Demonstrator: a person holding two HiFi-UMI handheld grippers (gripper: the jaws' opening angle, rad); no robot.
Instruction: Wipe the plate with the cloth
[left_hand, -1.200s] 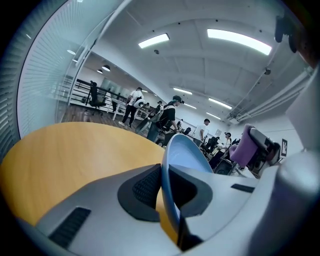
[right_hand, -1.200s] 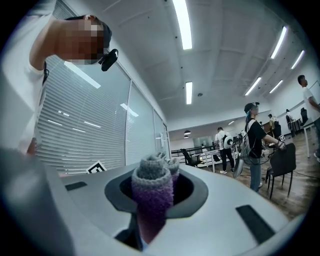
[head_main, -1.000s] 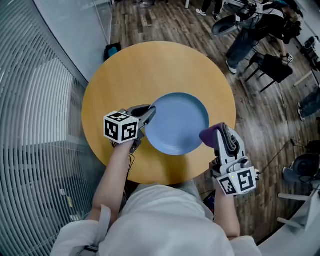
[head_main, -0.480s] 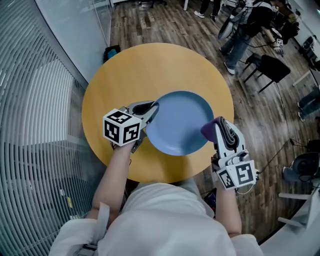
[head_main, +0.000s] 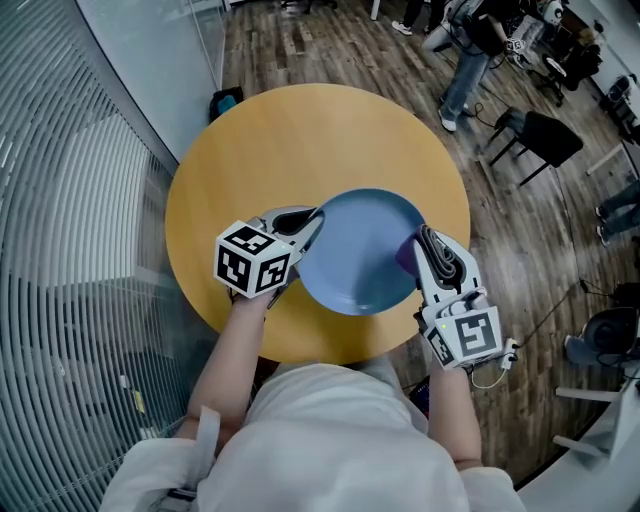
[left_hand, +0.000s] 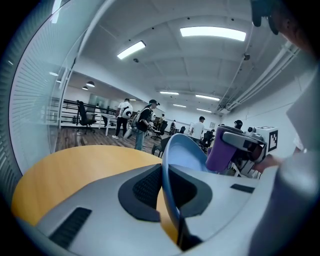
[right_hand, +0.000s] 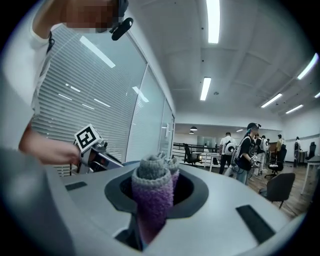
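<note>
Left gripper (head_main: 306, 226) clamps the round blue plate (head_main: 360, 250) by its rim; right gripper (head_main: 428, 248) pinches a rolled purple cloth (right_hand: 151, 197)

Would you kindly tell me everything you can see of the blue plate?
The plate is round, plain light blue and smooth, with a shallow raised rim and nothing on it. It sits over the near part of the round wooden table, apparently tilted. The left gripper is shut on its left rim, which runs thin between the pads. At its right rim the purple cloth, held by the right gripper, meets or nearly meets it.
</note>
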